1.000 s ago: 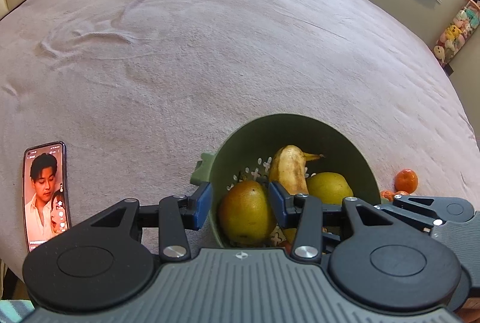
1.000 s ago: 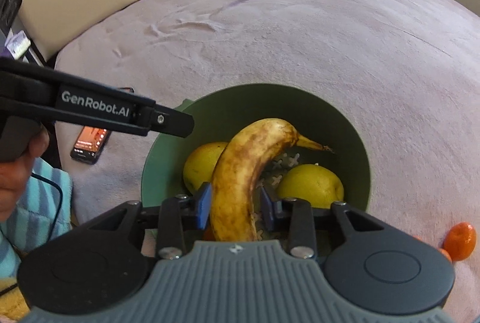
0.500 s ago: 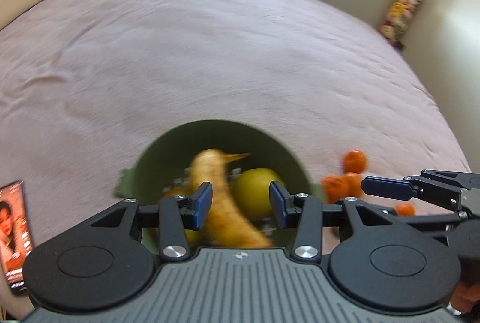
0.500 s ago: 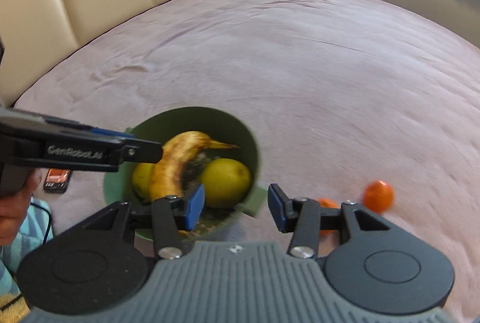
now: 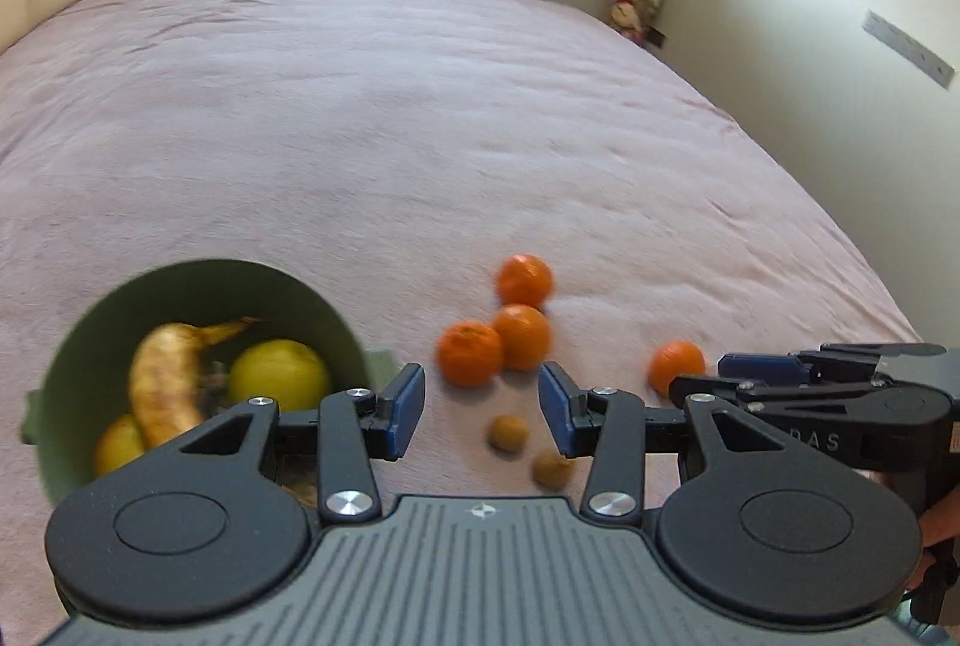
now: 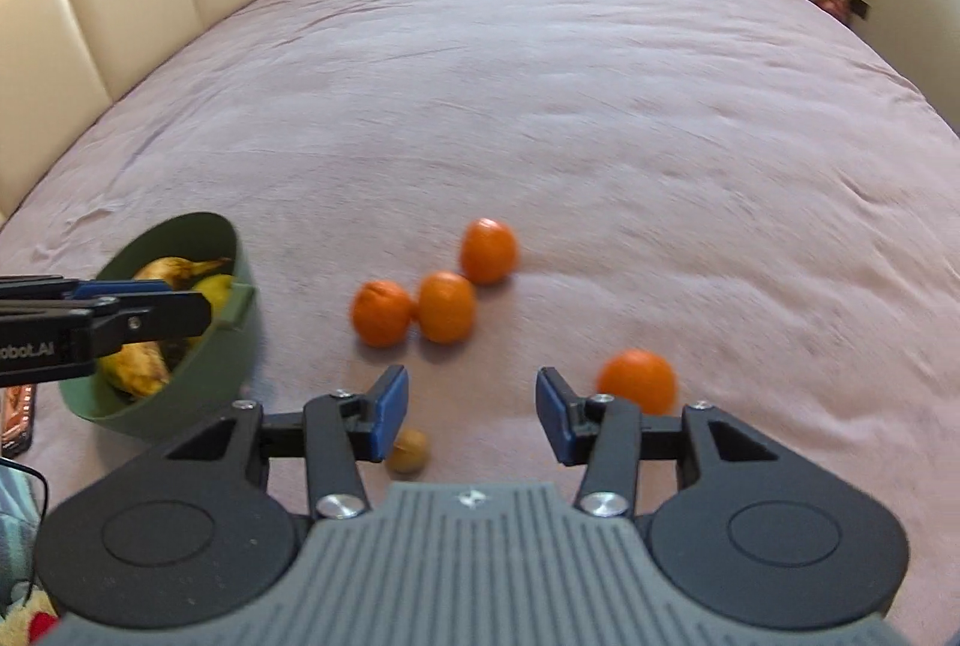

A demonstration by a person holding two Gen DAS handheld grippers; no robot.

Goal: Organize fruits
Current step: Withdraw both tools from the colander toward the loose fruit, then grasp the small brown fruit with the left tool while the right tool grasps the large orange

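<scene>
Fruits are split between two places: a banana [image 5: 165, 382] and yellow pears [image 5: 279, 374] lie in the green bowl [image 5: 198, 280] on the bed [image 5: 420, 105], while four oranges [image 6: 445, 307] and two small brown fruits [image 5: 507, 431] lie loose on the cover just beside it. Three oranges sit bunched together, the fourth [image 6: 637, 380] apart to the right. Both tools are empty with jaws spread wide: the left tool [image 5: 482, 409] hangs over the small brown fruits, the right tool [image 6: 471, 415] low over the cover between one brown fruit and the lone orange. The step in hand looks like reaching for the next loose piece. For the right tool that probably means swinging to straddle the lone orange, lowering, and closing gently so the round fruit does not roll on the soft cover. A second ago the right tool held the banana over the bowl and the left flanked a pear inside it; now both have let go and turned toward the oranges.
</scene>
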